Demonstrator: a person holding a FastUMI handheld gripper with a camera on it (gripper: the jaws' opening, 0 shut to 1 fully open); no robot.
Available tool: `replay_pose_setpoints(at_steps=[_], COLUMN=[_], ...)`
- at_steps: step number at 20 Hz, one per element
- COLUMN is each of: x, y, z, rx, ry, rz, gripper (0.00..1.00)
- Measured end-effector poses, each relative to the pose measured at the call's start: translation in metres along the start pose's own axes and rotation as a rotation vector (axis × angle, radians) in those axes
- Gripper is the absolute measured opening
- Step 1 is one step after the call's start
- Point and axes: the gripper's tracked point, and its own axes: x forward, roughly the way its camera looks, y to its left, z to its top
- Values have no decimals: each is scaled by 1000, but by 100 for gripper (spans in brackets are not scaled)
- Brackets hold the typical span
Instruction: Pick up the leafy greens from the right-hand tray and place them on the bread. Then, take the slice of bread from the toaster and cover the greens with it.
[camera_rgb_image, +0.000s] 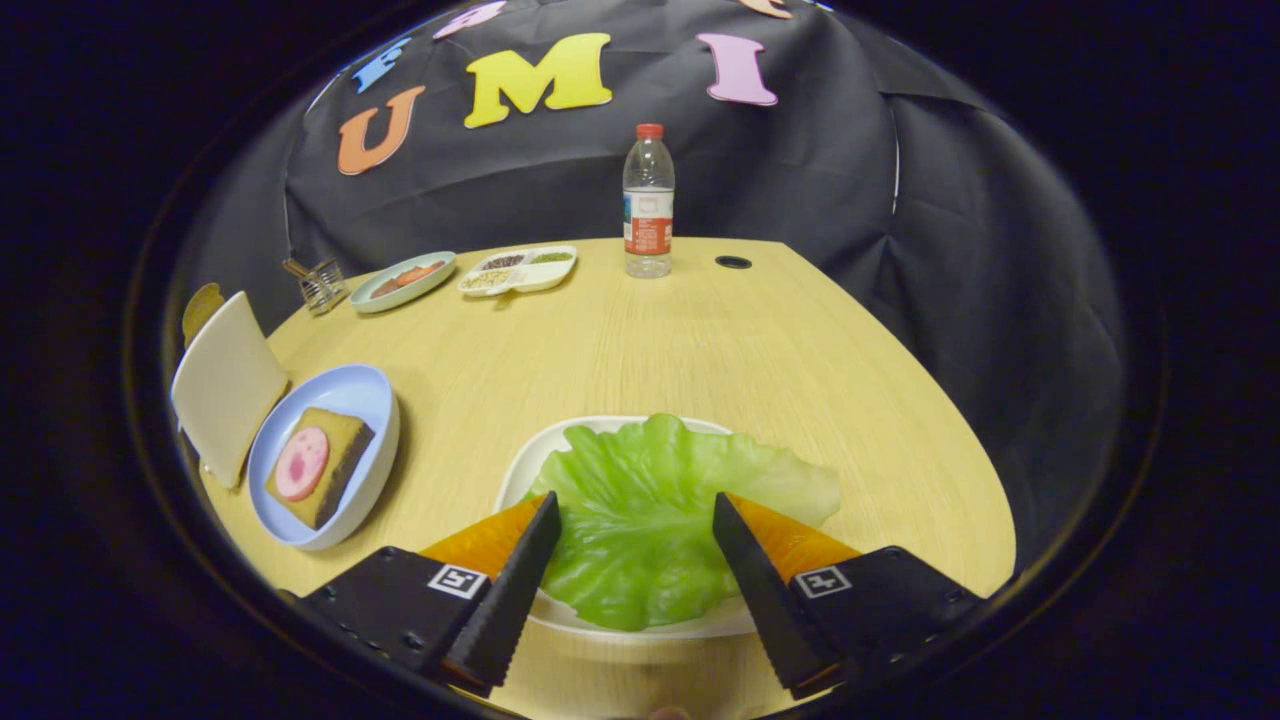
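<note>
Pale wood bench (700, 330), black cloth behind. My gripper (636, 512) hangs over the lettuce leaf (650, 490) on its white tray (525, 470), fingers apart, straddling it, nothing clamped. I'd lower, pinch mid-leaf, lift clear. Target bread (335, 460) sits left in the blue bowl (375, 395).

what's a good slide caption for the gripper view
Open tongs poised over the lettuce leaf on its white tray, with the bread waiting in a blue bowl nearby.
</note>
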Motion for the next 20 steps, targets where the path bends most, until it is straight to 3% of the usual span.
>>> replay_pose_setpoints(at_steps=[3,4,6,7,8,20], x=[1,0,2,0,0,-59], y=[-4,-4,-5,-3,-4,11], z=[0,2,3,3,3,58], rx=[11,1,19,18,26,157], ry=[-12,-19,-24,-30,-32,-223], rz=[-6,-6,-10,-12,-17,12], gripper=[58,53,9,10,1,0])
